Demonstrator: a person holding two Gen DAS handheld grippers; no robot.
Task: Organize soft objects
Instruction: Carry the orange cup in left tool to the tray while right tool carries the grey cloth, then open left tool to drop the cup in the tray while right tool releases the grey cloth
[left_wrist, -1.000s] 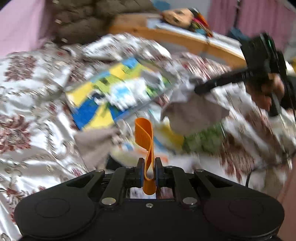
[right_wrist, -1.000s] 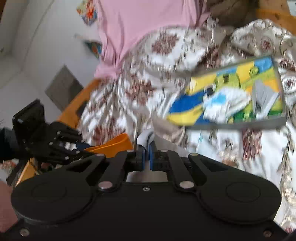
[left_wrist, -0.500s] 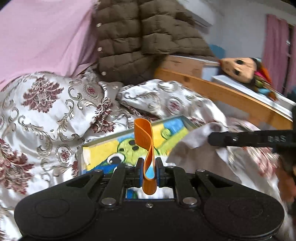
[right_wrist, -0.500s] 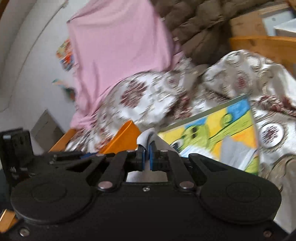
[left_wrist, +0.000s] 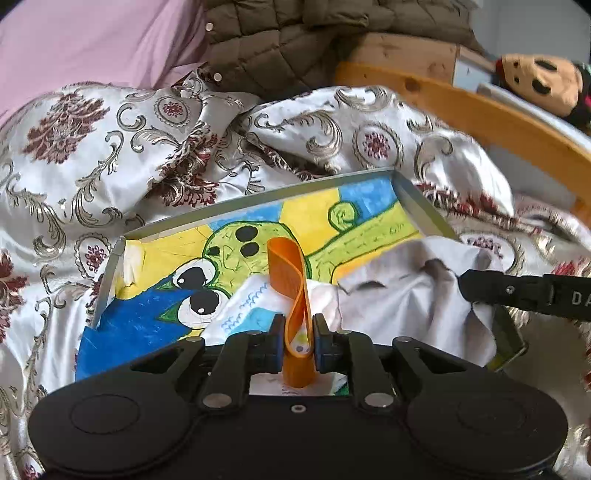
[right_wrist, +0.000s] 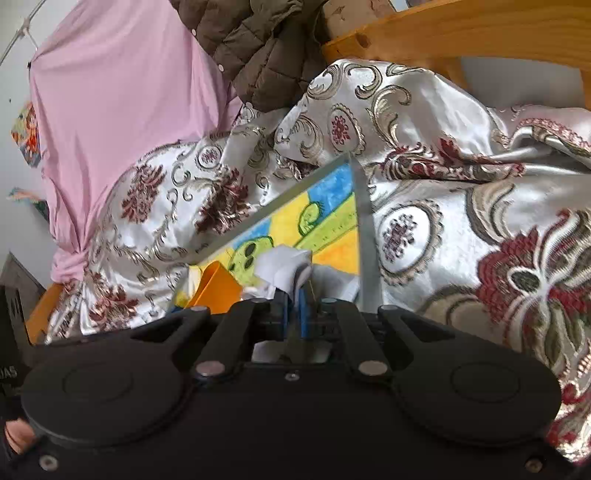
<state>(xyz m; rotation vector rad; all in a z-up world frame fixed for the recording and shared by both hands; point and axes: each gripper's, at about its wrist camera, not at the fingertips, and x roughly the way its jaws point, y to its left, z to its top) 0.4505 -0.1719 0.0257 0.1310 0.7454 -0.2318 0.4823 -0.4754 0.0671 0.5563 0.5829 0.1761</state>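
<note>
A shallow grey tray (left_wrist: 258, 199) with a bright cartoon drawing on its floor lies on the bed. My left gripper (left_wrist: 298, 326) hovers over its near edge, pads on an orange band (left_wrist: 291, 280) that loops upward; the jaws are opening with the band between them. A white cloth (left_wrist: 406, 295) drapes over the tray's right side, and one finger (left_wrist: 517, 293) of my right gripper reaches into it. In the right wrist view my right gripper (right_wrist: 293, 302) pinches that white cloth (right_wrist: 284, 264) above the tray's corner (right_wrist: 365, 229), its jaws just starting to part. The orange band (right_wrist: 218, 288) shows to its left.
A small white cloth with blue print (left_wrist: 247, 306) lies in the tray. A floral satin bedspread (left_wrist: 92, 155) bunches up around it. Behind are a brown quilted jacket (left_wrist: 288, 44), a pink sheet (left_wrist: 92, 44), a wooden bed rail (left_wrist: 480, 118) and a plush toy (left_wrist: 543, 81).
Both grippers have swung in over the tray and come lower, so it now sits close under them. The orange band and the white cloth have stayed between the jaws.
</note>
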